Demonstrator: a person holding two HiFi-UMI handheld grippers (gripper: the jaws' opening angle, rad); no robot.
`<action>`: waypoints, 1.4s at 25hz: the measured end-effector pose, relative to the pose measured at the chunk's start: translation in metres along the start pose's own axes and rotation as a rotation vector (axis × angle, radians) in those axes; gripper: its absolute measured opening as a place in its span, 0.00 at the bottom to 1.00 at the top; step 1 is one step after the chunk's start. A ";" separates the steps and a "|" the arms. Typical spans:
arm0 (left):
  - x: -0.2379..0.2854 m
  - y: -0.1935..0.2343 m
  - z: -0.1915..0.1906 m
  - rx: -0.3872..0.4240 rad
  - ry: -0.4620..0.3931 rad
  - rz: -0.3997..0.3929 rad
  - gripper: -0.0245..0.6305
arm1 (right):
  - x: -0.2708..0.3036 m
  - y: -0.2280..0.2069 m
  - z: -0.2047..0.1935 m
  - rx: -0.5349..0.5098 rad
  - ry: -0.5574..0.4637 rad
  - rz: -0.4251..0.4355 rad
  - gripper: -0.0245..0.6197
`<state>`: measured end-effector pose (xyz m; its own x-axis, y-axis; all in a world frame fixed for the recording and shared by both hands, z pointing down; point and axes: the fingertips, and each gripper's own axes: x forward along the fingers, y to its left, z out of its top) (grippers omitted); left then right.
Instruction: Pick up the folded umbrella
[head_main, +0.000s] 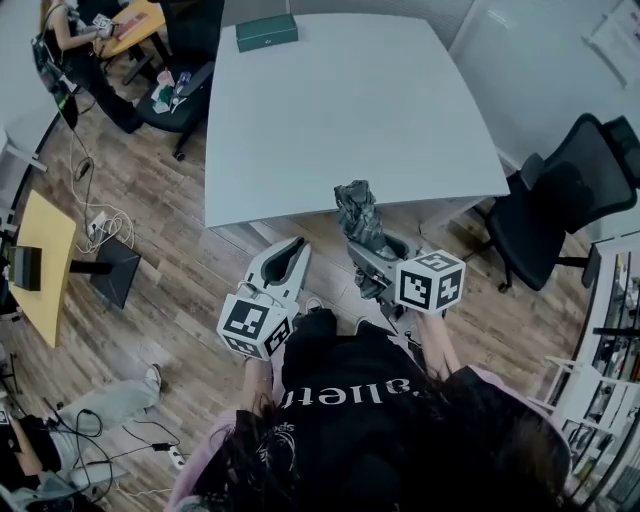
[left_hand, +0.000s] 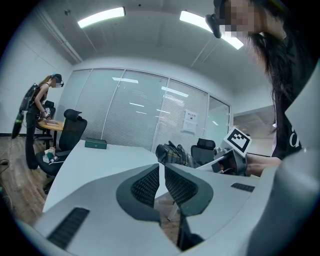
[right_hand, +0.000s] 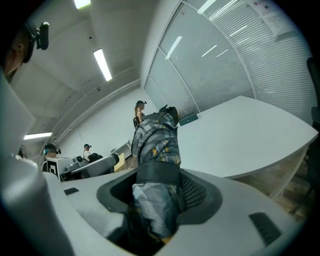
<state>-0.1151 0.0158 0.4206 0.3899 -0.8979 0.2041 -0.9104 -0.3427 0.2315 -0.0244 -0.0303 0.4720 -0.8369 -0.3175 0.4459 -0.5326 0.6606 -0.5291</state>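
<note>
Right gripper view shows my right gripper (right_hand: 161, 189) clamped around the folded umbrella (right_hand: 157, 140). My left gripper (left_hand: 161, 171) holds nothing, its jaws closed together.

A grey plaid fabric folded umbrella (head_main: 358, 213) with small yellow flecks and a dark strap round its middle is clamped at its lower end between the right gripper's (right_hand: 157, 195) jaws. Its free end points toward 12 o'clock in the head view.
</note>
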 end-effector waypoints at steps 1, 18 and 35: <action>0.002 -0.005 0.000 0.000 0.000 0.002 0.11 | -0.005 -0.001 -0.001 -0.003 0.000 0.002 0.40; 0.017 -0.116 -0.018 0.026 0.010 0.006 0.11 | -0.105 -0.028 -0.043 0.029 -0.006 0.043 0.40; 0.013 -0.174 -0.033 0.045 0.010 0.015 0.11 | -0.150 -0.037 -0.069 0.040 0.002 0.071 0.40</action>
<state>0.0531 0.0727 0.4144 0.3772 -0.9003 0.2170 -0.9215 -0.3414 0.1854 0.1297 0.0397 0.4750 -0.8724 -0.2699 0.4075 -0.4768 0.6535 -0.5879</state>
